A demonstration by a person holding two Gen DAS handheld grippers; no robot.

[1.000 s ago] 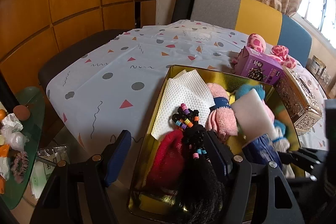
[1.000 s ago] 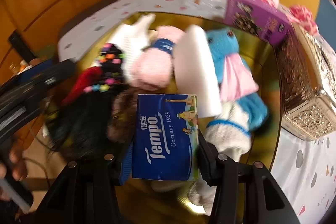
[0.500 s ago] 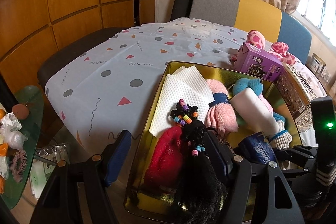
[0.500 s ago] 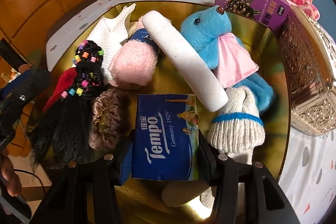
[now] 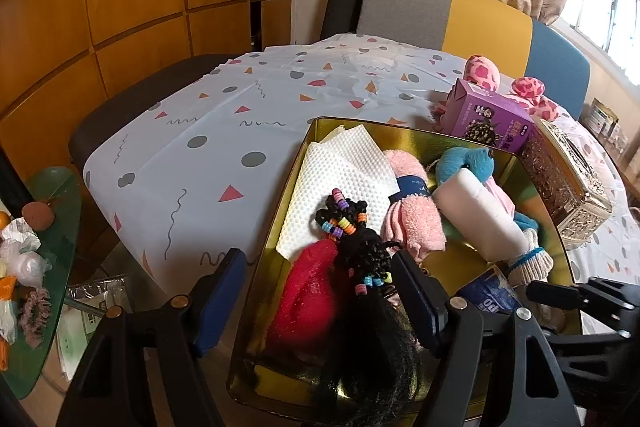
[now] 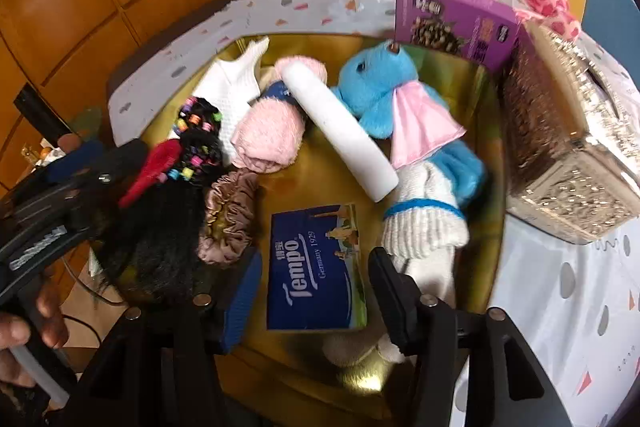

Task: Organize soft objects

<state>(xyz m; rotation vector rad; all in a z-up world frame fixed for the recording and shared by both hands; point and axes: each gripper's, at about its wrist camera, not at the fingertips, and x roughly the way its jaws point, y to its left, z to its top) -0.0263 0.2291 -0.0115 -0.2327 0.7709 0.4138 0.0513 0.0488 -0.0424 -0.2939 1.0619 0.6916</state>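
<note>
The gold metal tray (image 6: 494, 147) sits at the near edge of the worktop (image 5: 224, 131), which is covered in a white patterned cloth. At the tray's left edge the left gripper (image 5: 320, 291) hovers over a black braided hairpiece with coloured beads (image 5: 360, 267) and a red plush piece (image 5: 308, 291); its jaws are opening, with both between them and no pad pressing either. Beside these lie a white waffle cloth (image 5: 340, 171), a pink rolled towel (image 6: 268, 135) and a brown satin scrunchie (image 6: 228, 215). Mid-tray, a white foam cylinder (image 6: 340, 131) leans across a blue plush toy in a pink dress (image 6: 384, 95). Near the front edge the right gripper (image 6: 310, 287) straddles a dark blue Tempo tissue pack (image 6: 316, 287); its jaws are opening, gaps showing on both sides of the pack. A white knitted sock with blue band (image 6: 424, 223) lies just right. Beyond the tray's right edge stand a purple carton (image 6: 460, 23) and an ornate silver box (image 6: 568, 155).
</note>
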